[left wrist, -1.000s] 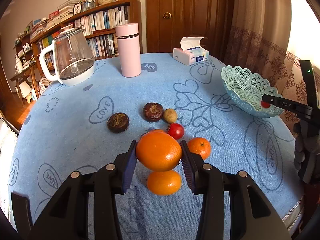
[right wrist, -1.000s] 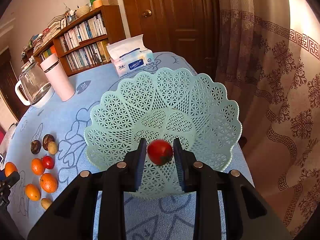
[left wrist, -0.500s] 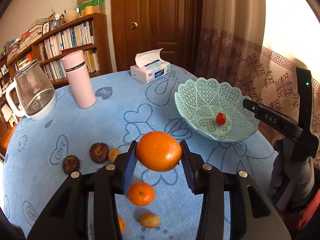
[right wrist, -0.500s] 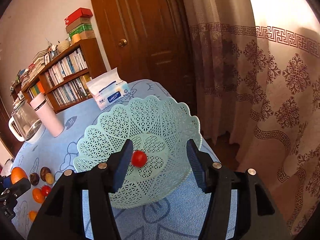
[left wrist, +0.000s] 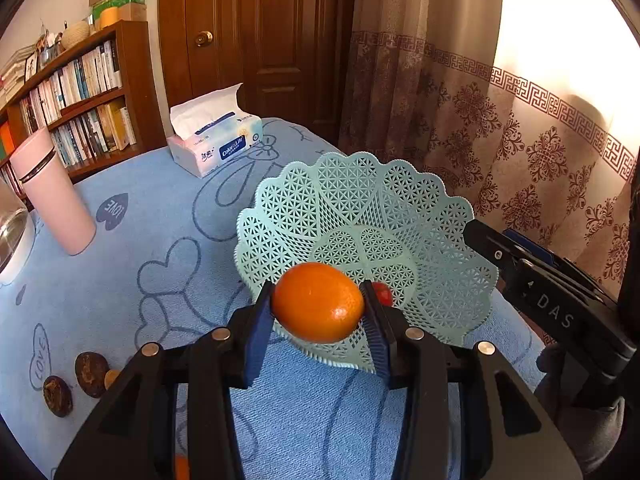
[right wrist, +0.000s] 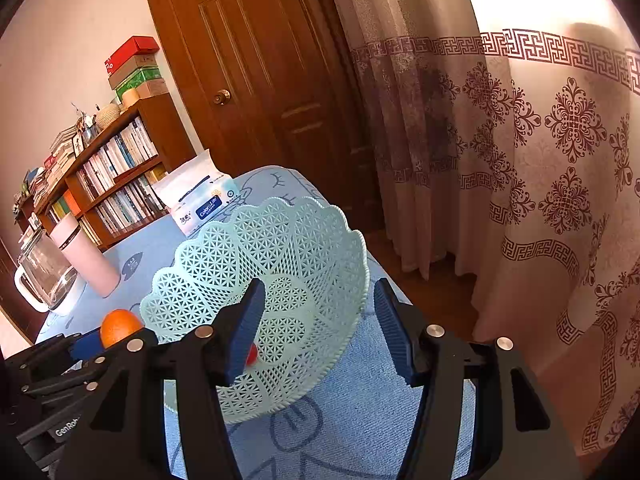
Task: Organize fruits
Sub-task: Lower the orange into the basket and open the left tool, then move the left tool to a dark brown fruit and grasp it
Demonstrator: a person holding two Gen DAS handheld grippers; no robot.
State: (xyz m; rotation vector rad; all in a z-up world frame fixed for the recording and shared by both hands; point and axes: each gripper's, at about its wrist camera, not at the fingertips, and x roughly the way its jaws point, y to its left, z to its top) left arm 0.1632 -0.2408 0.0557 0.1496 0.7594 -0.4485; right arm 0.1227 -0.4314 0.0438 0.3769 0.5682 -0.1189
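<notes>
My left gripper [left wrist: 318, 312] is shut on a large orange [left wrist: 318, 302] and holds it over the near rim of the mint lattice basket [left wrist: 400, 216]. A small red tomato [left wrist: 382, 293] lies in the basket, partly hidden behind my right finger. My right gripper [right wrist: 318, 316] is open and empty, raised at the basket's [right wrist: 280, 256] right side; the tomato [right wrist: 251, 354] peeks out behind its left finger. The orange [right wrist: 120, 326] in the left gripper also shows at the left of the right wrist view.
A tissue box [left wrist: 216, 142], a pink tumbler [left wrist: 52, 196] and a glass kettle [right wrist: 42, 270] stand on the blue tablecloth [left wrist: 140, 240]. Two dark brown fruits [left wrist: 90, 372] lie at the lower left. A curtain [right wrist: 520, 160] and a door are beyond the table's edge.
My left gripper carried the orange away from the fruit pile to the basket's near rim. My right gripper opened, left the tomato in the basket and drew back upward.
</notes>
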